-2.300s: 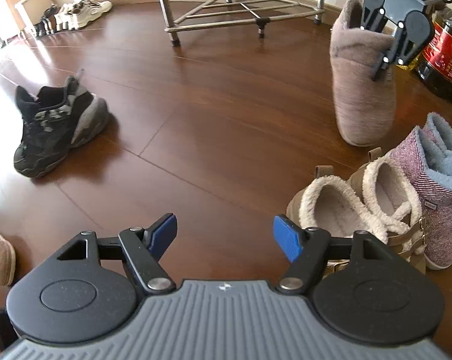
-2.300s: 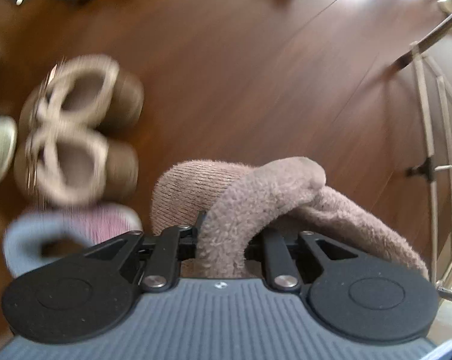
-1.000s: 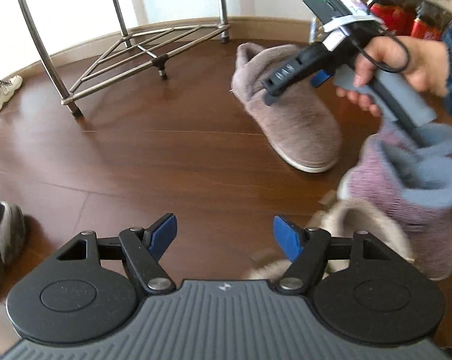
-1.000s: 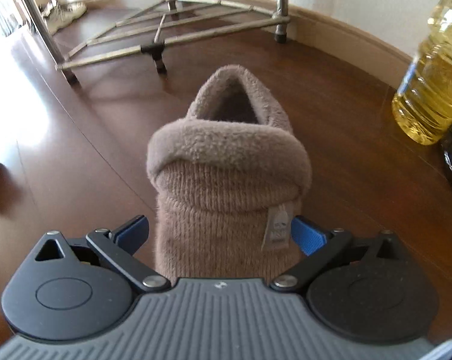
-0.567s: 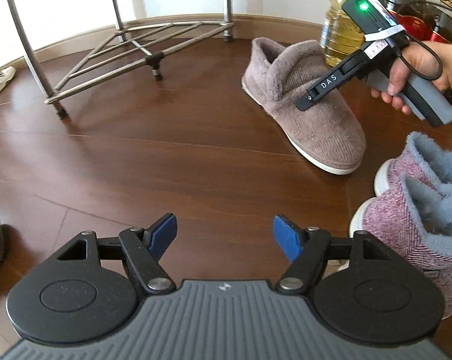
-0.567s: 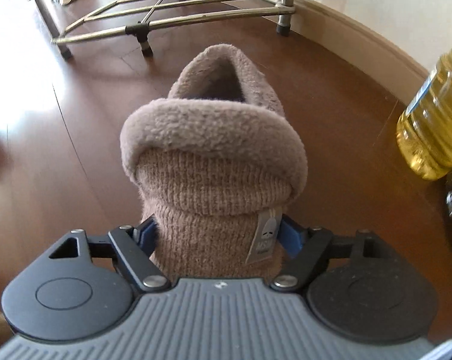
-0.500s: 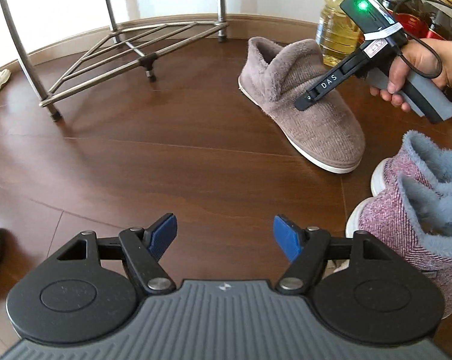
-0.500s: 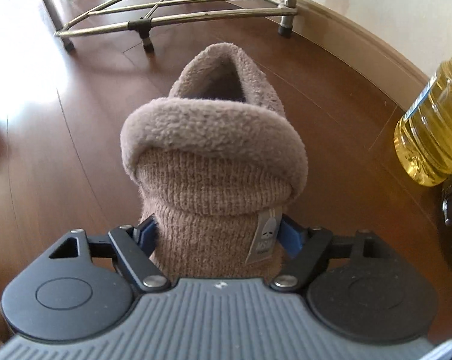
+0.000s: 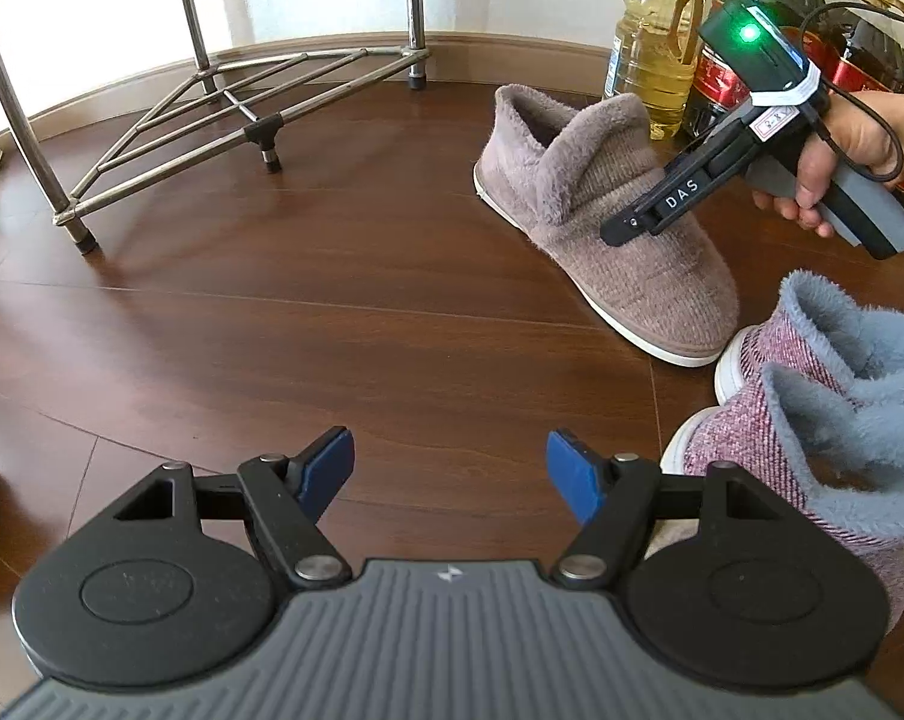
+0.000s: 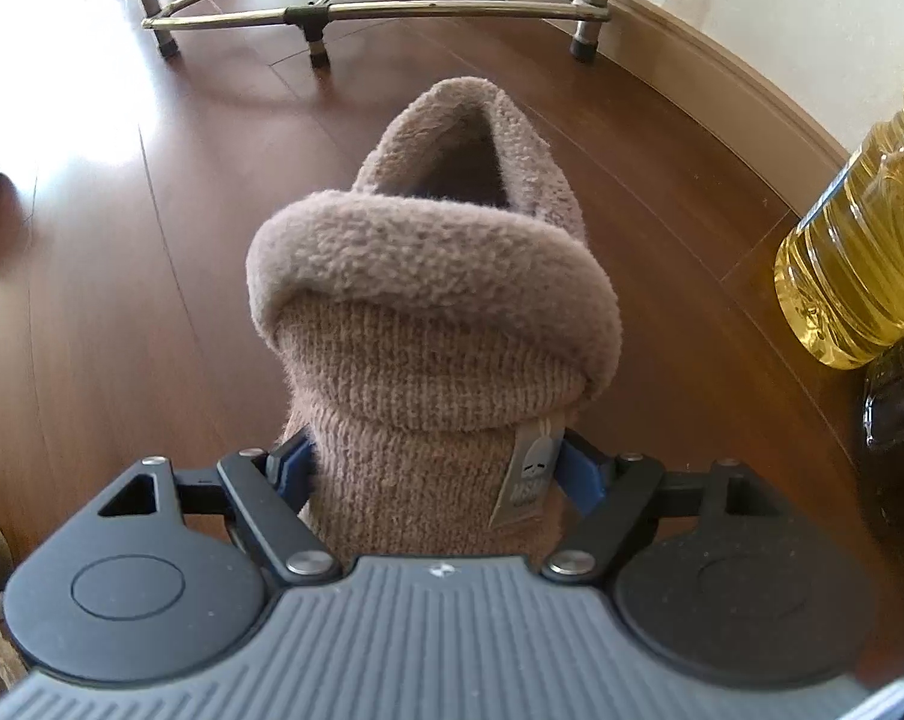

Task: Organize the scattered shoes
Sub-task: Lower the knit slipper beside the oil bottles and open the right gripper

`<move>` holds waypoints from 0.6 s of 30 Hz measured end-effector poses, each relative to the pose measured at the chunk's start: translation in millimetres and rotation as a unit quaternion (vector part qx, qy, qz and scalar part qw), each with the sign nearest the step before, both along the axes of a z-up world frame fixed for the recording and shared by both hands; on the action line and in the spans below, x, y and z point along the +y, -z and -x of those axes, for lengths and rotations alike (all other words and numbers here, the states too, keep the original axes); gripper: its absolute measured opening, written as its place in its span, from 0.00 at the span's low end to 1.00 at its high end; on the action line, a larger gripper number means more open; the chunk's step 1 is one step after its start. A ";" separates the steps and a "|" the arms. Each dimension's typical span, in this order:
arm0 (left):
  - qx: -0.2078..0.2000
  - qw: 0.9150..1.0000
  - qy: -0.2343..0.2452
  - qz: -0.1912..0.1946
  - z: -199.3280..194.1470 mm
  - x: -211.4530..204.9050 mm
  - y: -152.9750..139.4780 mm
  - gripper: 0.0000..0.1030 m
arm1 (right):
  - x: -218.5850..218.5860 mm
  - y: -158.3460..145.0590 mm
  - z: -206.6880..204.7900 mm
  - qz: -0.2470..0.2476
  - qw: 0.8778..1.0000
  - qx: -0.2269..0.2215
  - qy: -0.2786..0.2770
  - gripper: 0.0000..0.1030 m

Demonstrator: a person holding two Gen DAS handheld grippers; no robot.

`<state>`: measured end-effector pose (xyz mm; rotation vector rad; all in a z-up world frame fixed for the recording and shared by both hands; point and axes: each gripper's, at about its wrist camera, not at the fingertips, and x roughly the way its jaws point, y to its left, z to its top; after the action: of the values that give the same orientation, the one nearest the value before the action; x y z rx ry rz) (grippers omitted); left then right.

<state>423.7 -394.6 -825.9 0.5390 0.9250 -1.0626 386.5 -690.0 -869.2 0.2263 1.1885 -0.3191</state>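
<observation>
**Right gripper clamped on the brown slipper**

Right gripper [image 10: 431, 471] has its blue pads pressed against both sides of the brown slipper [image 10: 428, 324], which I see sitting sole-down on the wood floor [image 9: 332, 324], beside the oil bottle [image 10: 860, 264]. Left gripper [image 9: 449, 471] hangs with jaws apart over bare floor, nothing between them. Two pink slippers [image 9: 812, 420] (blue fleece cuffs) stand just right of it, possibly touching each other. Behind is a metal rack [image 9: 236, 114].

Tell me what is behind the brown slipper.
Behind the brown slipper stand a yellow oil bottle and dark bottles; their bases are hidden by the slipper and right gripper.
</observation>
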 end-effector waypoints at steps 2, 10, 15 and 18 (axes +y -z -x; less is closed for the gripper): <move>0.001 1.000 0.000 0.002 2.7 -0.6 -1.4 0.70 | 0.7 0.1 0.8 0.000 1.000 -0.002 -0.001 0.77; -0.001 1.000 -0.015 0.005 13.3 13.8 -12.0 0.70 | 17.0 -43.1 27.2 0.029 0.997 -0.065 0.040 0.80; 0.011 0.999 -0.052 0.000 17.5 36.6 -13.5 0.70 | 43.0 -79.5 67.1 0.026 0.989 -0.118 0.082 0.85; 0.023 0.996 -0.084 -0.013 18.9 51.6 -12.1 0.70 | 66.3 -88.4 99.7 -0.010 0.982 -0.138 0.131 0.85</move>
<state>404.8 -342.9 -813.8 0.4517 1.0073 -0.9152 286.8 -623.7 -780.8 0.4326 0.8872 -0.4888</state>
